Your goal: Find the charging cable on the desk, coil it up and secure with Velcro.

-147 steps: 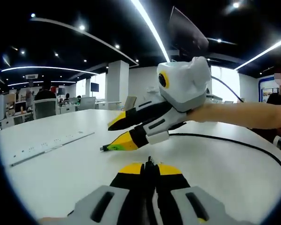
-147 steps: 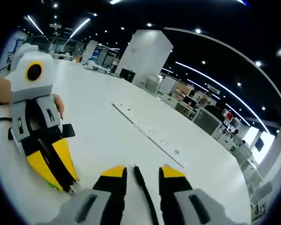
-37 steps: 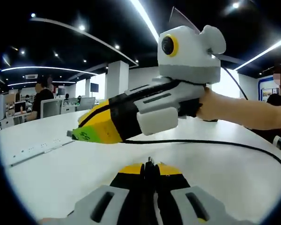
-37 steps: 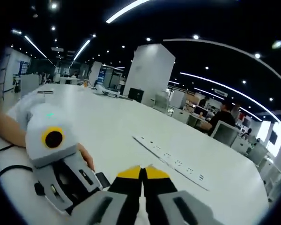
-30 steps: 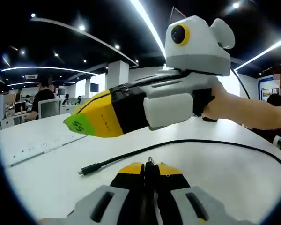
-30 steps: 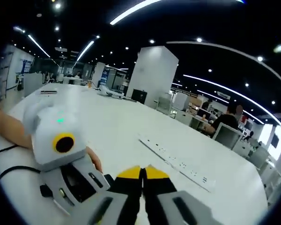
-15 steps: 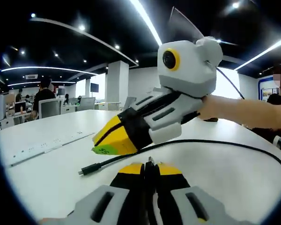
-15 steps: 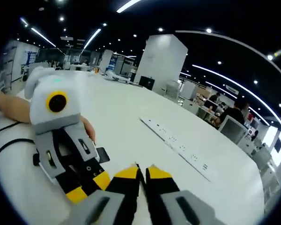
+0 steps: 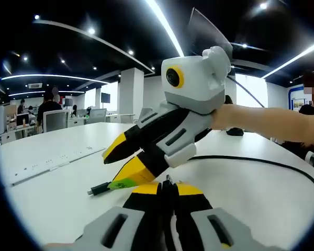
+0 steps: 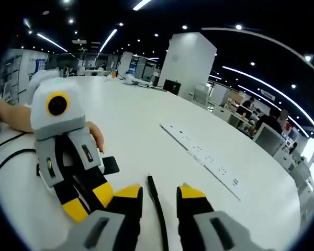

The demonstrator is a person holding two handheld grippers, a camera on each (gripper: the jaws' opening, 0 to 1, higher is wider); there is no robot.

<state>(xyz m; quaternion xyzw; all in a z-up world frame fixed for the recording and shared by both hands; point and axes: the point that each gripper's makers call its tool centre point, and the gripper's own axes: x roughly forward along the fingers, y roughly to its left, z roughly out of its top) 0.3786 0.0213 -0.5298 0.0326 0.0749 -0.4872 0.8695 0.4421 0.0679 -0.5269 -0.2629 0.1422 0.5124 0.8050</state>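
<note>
The charging cable (image 9: 235, 159) is laid across the white desk (image 9: 57, 193). In the left gripper view it runs from the right edge of the frame toward the lower centre, and its plug end (image 9: 97, 189) rests on the surface at lower left of centre. In the right gripper view the same free end (image 10: 155, 201) is seen at the bottom centre, lying between the jaws of the right gripper (image 10: 159, 197), which are spread apart with neither jaw touching it. A long white power strip (image 10: 204, 157) is set well apart, toward the right of that frame.

The jaws of the left gripper (image 9: 166, 187) are pressed together at the bottom centre of its own view; whether anything is pinched between them cannot be told. In the right gripper view this gripper is seen at lower left, just beside the cable end.

The step in hand is judged to be the capture of the free end. The spread jaws should be lowered squarely over the cable, just behind the plug, and closed only when the cable is centred between them. The desk should not be scraped. A closure on the plug tip itself should be avoided, since the end may slip out when coiling is begun.
</note>
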